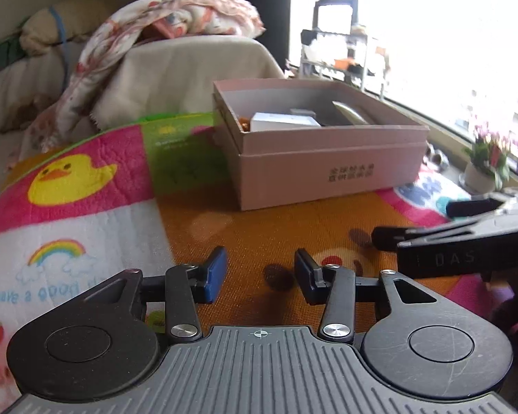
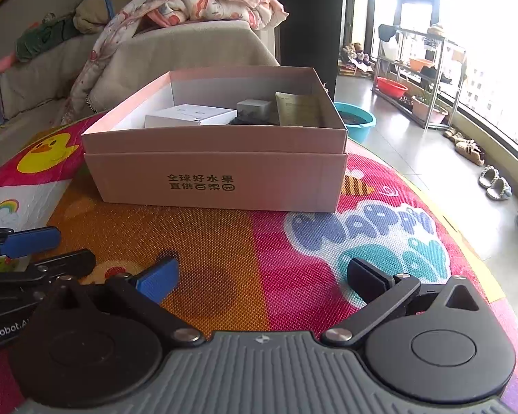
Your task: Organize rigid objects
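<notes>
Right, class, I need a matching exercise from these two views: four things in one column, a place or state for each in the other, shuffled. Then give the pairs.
Things
1. white box
2. pink box
3. right gripper
4. duck picture

Places or states
A. open, holding nothing
B. printed on the mat, left of the pink box
C. inside the pink box
D. standing on the mat, lid off

Pairs: 1-C, 2-D, 3-A, 4-B

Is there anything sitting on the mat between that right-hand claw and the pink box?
Nothing: in the right wrist view, only bare colourful mat lies between the open right gripper and the pink box.
</notes>
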`<move>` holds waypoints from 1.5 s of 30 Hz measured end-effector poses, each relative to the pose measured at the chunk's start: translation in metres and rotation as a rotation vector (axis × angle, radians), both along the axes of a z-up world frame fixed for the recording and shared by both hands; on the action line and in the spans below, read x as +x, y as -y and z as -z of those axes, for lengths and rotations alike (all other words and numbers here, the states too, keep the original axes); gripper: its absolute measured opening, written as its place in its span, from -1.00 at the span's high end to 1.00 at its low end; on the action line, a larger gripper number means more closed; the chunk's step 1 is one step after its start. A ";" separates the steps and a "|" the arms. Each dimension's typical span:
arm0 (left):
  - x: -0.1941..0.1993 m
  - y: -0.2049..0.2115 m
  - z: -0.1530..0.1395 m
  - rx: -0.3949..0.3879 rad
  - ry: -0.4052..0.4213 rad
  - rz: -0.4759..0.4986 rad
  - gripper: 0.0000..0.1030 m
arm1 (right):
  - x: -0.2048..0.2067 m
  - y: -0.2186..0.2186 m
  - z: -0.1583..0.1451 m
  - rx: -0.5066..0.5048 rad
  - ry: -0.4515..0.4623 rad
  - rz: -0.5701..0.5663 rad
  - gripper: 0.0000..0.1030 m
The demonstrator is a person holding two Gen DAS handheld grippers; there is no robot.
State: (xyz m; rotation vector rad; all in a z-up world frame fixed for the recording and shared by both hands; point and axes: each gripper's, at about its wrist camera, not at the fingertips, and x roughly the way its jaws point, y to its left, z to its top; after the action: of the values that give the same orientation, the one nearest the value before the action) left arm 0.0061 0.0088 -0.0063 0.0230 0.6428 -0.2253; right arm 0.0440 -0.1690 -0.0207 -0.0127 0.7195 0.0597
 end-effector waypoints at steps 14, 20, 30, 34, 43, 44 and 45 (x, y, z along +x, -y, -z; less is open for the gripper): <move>0.005 0.018 0.000 0.038 0.013 -0.125 0.08 | -0.002 0.006 0.001 -0.002 0.028 0.024 -1.00; 0.005 0.020 0.000 0.052 0.015 -0.123 0.08 | -0.003 0.006 0.001 -0.004 0.028 0.025 -1.00; 0.005 0.020 0.000 0.049 0.016 -0.123 0.08 | -0.003 0.007 0.000 -0.004 0.028 0.024 -1.00; 0.005 0.020 0.000 0.048 0.015 -0.123 0.08 | -0.003 0.007 0.000 -0.004 0.028 0.024 -1.00; 0.005 0.018 0.000 0.039 0.013 -0.123 0.08 | -0.003 0.007 0.000 -0.004 0.028 0.024 -1.00; 0.005 0.018 0.000 0.039 0.013 -0.123 0.08 | -0.003 0.007 0.000 -0.004 0.028 0.024 -1.00; 0.005 0.018 0.000 0.040 0.013 -0.123 0.08 | -0.003 0.007 0.000 -0.004 0.028 0.024 -1.00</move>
State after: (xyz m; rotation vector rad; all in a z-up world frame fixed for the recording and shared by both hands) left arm 0.0112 -0.0094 -0.0063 0.0231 0.6332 -0.0937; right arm 0.0407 -0.1763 -0.0209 -0.0083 0.6919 0.0347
